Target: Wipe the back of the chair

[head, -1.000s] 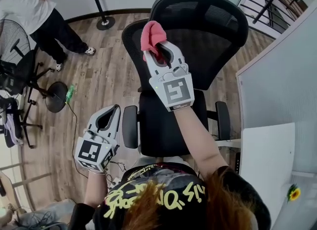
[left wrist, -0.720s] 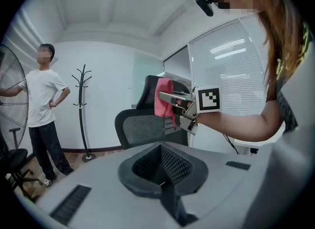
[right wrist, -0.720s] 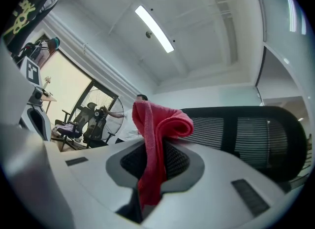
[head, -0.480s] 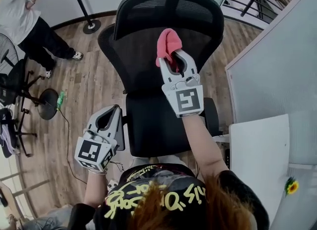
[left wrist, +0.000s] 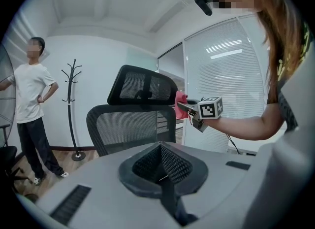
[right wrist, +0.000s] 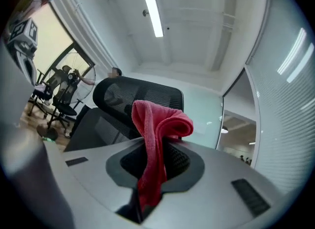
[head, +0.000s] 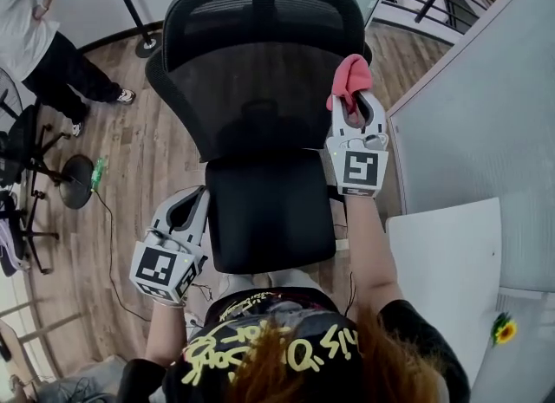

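Head view: what is seen, largest first?

A black mesh office chair (head: 260, 89) is seen from above.

And the tongs?

The right gripper (head: 355, 102) is clamped on a bunched pink cloth (head: 349, 79), which is held at the backrest's right edge. The left gripper (head: 198, 195) is held low beside the seat, jaws pressed together on nothing.

What is hidden?

The chair's base is hidden beneath the seat. Whether cloth meets mesh cannot be told.

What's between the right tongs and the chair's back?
A pink cloth, pinched in the right tongs, sticks out toward the chair back. The head view shows it best.
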A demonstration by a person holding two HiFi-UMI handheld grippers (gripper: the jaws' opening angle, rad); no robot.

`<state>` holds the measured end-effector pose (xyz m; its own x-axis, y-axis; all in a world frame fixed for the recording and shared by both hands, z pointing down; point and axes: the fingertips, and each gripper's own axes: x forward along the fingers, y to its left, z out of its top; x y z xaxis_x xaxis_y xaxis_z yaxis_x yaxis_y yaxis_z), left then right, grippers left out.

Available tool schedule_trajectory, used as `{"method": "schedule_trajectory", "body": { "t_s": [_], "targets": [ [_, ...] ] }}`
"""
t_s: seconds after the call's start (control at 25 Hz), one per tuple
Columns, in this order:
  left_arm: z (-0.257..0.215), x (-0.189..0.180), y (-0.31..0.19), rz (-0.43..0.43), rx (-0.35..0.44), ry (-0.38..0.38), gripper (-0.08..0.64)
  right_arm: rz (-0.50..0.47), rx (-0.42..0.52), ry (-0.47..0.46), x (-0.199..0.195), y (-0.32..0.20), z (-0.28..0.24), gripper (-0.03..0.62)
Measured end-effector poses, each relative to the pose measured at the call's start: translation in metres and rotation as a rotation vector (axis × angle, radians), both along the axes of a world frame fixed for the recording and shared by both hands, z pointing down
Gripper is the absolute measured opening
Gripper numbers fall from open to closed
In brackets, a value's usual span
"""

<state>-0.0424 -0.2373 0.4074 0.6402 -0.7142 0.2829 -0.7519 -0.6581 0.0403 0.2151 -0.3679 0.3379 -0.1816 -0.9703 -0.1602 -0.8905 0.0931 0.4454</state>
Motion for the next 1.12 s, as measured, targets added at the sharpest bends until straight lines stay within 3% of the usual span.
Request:
{"method": "schedule_trajectory", "body": {
  "t_s": [0.36, 1.12],
  "targets": [
    [0.004, 0.004, 0.009, -0.044, -0.016, -0.013, -0.006, 0.034, 0.062, 0.218, 0.010, -0.017, -0.007, 0.061],
    [0.003, -0.052, 0.008, -0.110, -0.020, -0.027, -0.006, 0.001, 0.067, 0.092, -0.044, -0.054, -0.009, 0.061]
  ]
}}
